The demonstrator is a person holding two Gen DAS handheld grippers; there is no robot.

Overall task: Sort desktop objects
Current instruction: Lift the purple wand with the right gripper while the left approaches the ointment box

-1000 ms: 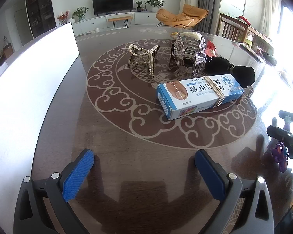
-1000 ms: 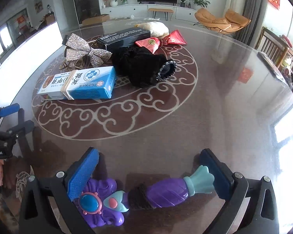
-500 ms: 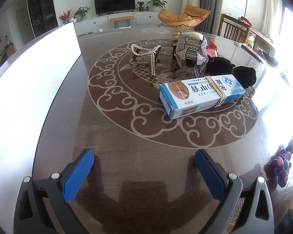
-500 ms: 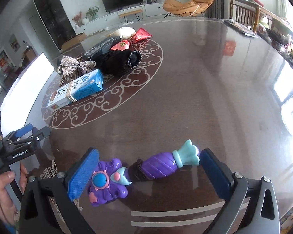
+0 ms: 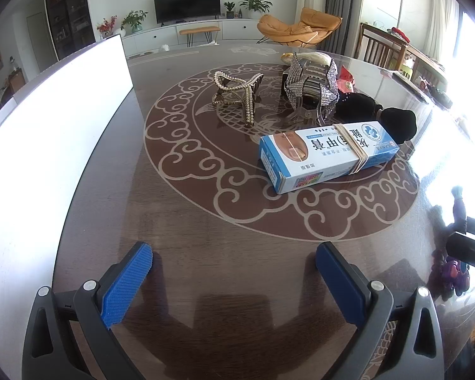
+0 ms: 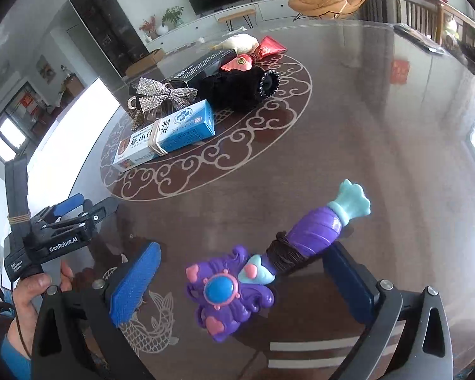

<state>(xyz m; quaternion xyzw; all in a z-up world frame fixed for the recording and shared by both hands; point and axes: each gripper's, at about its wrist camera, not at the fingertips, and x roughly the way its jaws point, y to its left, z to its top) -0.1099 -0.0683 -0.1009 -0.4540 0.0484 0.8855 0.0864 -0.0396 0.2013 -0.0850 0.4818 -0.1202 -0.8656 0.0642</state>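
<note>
Purple plastic — the toy wand (image 6: 269, 272) lay on the tabletop near its front edge, between the right gripper's (image 6: 240, 285) spread fingers, ungripped. A second earlier it sat square between them; now it angled away and the gripper had pulled back, so that piece looked placed. The left gripper (image 5: 234, 281) hovered open, empty, short of the blue box (image 5: 327, 155). Glare hid the tabletop's right edge.
</note>
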